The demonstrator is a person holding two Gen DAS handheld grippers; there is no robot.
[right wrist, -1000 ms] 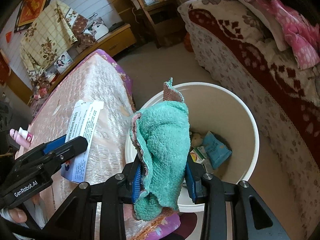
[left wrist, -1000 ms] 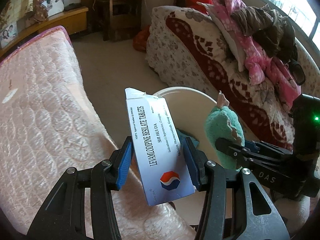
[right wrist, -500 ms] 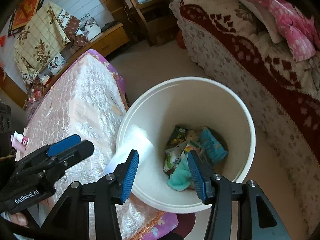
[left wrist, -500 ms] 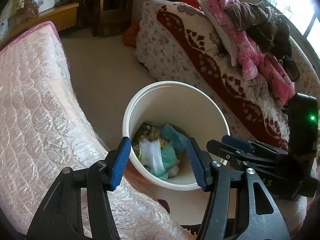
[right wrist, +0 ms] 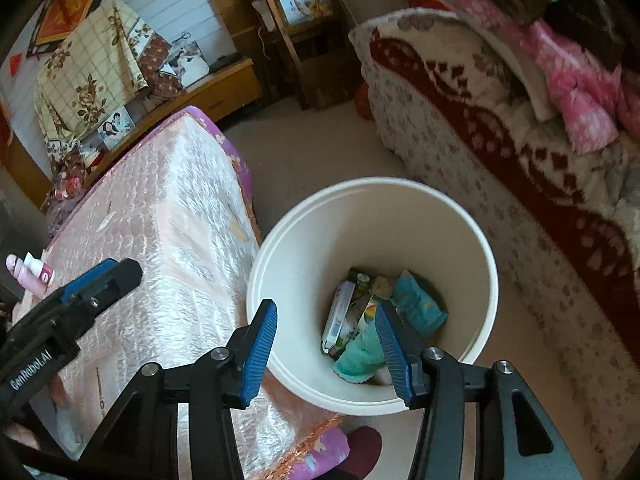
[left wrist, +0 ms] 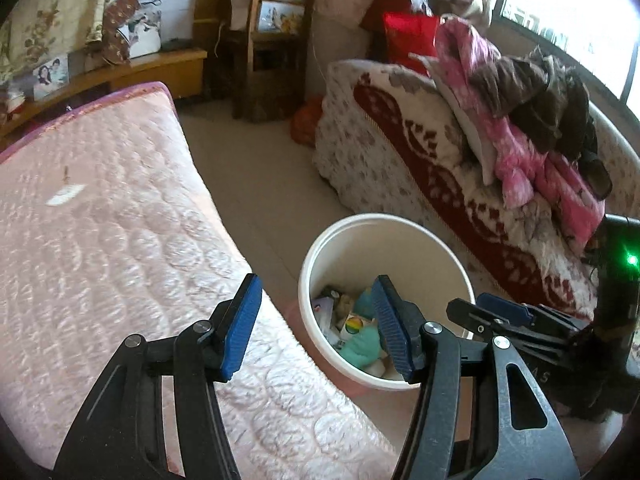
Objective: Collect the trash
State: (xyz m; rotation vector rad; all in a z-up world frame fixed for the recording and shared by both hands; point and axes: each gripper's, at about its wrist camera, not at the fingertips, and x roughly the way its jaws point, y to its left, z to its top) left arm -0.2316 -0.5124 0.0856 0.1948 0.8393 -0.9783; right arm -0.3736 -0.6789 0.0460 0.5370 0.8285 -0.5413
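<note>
Cream bin (right wrist: pixel 480 248), teal cloth (right wrist: pixel 358 354) inside; pink quilted mattress (left wrist: pixel 100 240); red-and-white patterned blanket (left wrist: pixel 420 148); blue claw pads (right wrist: pixel 260 354)

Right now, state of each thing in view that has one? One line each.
left gripper: open, nothing between the pads.
right gripper: open, nothing between the pads.
white bin: upright, no lid, partly filled.
teal cloth: lying crumpled in the bin.
medicine box: in the bin, leaning on edge.
pink bottle: lying on the mattress.

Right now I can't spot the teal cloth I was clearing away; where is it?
In the right wrist view, the teal cloth lies at the bottom of the white bucket, beside the tablet box.
</note>
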